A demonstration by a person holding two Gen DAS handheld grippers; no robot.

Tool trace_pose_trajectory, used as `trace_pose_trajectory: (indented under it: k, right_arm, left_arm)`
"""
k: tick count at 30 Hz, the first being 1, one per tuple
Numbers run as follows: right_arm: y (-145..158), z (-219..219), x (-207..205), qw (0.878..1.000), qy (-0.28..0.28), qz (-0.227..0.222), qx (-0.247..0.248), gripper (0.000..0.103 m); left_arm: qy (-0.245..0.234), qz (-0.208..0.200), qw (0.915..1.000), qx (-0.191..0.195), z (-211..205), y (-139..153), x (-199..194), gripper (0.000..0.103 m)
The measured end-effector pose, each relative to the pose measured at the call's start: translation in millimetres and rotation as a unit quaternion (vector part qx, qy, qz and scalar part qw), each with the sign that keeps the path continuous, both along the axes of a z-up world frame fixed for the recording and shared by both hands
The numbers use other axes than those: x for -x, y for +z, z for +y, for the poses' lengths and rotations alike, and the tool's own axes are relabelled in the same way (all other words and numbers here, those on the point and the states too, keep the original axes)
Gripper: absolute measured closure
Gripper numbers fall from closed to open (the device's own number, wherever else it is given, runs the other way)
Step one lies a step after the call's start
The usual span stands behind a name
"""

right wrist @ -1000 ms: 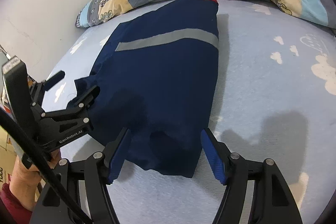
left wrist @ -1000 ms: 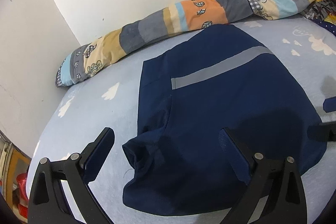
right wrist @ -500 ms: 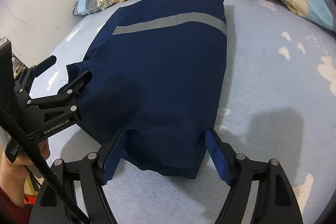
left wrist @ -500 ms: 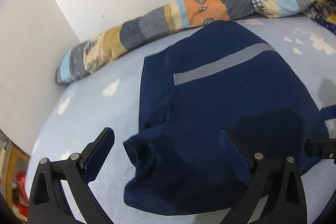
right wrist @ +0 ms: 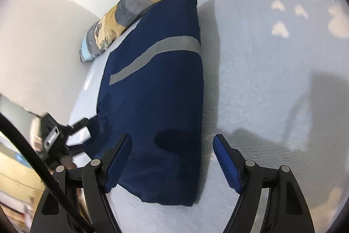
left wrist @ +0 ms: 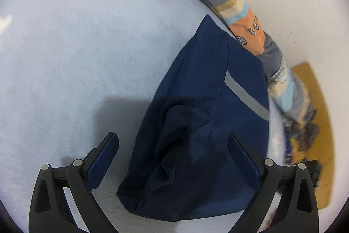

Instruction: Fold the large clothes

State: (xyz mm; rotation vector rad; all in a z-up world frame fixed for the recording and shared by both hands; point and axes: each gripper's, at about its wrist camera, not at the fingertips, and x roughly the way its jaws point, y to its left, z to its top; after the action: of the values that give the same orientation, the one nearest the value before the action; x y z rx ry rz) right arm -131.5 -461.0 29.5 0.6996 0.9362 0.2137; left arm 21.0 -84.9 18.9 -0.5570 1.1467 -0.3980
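The left gripper (left wrist: 173,153) hovers with jaws spread over the near left corner of the navy garment (right wrist: 157,91), bare bedsheet (left wrist: 65,62) stretching wide to its left. The folded garment lies flat, its far edge against the patchwork bolster (right wrist: 139,1). The right gripper (right wrist: 172,158), jaws having just widened, straddles the near right corner unpinched, open sheet beyond.

Bright even light, soft shadows, blurred fisheye edges

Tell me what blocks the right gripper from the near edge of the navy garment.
Nothing visible does. The right gripper hangs open over the near end of the navy garment, its fingers astride the fabric and apart from it.
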Motion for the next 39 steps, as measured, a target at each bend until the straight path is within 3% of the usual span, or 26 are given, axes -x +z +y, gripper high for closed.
trace_pose_trajectory:
  k: [3, 8, 19, 23, 25, 26, 27, 29, 31, 36, 39]
  right_arm:
    - [-7, 0, -9, 1.0, 0.007, 0.003, -0.028, 0.022]
    - [-20, 3, -27, 0.999, 0.014, 0.018, -0.03, 0.021]
    - [-35, 11, -72, 0.995, 0.054, 0.007, -0.087, 0.011]
    - [-31, 25, -84, 0.996, 0.075, -0.003, -0.058, 0.011]
    - [-24, 31, -82, 0.997, 0.078, -0.014, -0.013, 0.025]
    - [-20, 33, -80, 0.997, 0.079, -0.016, 0.01, 0.033]
    - [-16, 34, -77, 0.996, 0.079, -0.022, 0.02, 0.039]
    - [-6, 35, -72, 0.996, 0.072, -0.03, 0.036, 0.045]
    - [8, 41, -64, 0.992, 0.082, -0.048, 0.077, 0.049]
    - [47, 57, -38, 0.983, 0.097, -0.078, 0.137, 0.052]
    - [60, 50, -12, 0.981, 0.098, -0.085, 0.145, 0.053]
  left_arm:
    - [-0.003, 0.01, 0.9999, 0.013, 0, -7, -5, 0.004]
    - [-0.007, 0.025, 0.9989, 0.038, 1, -15, -25, 0.004]
    - [-0.07, 0.038, 0.9963, 0.032, -33, -21, -68, 0.001]
    - [-0.087, 0.02, 0.995, 0.044, -61, -19, -70, 0.002]
    - [-0.099, -0.008, 0.9947, -0.029, -81, -11, -63, 0.016]
    - [-0.105, -0.014, 0.9932, -0.049, -87, -8, -60, 0.018]
    - [-0.104, -0.023, 0.9927, -0.058, -89, -4, -57, 0.023]
    - [-0.1, -0.033, 0.9927, -0.058, -90, 4, -51, 0.043]
    - [-0.099, -0.048, 0.9922, -0.058, -90, 16, -43, 0.05]
    - [-0.111, -0.06, 0.9915, -0.031, -97, 41, -14, 0.05]
    - [-0.129, -0.071, 0.9888, -0.027, -111, 52, 11, 0.05]
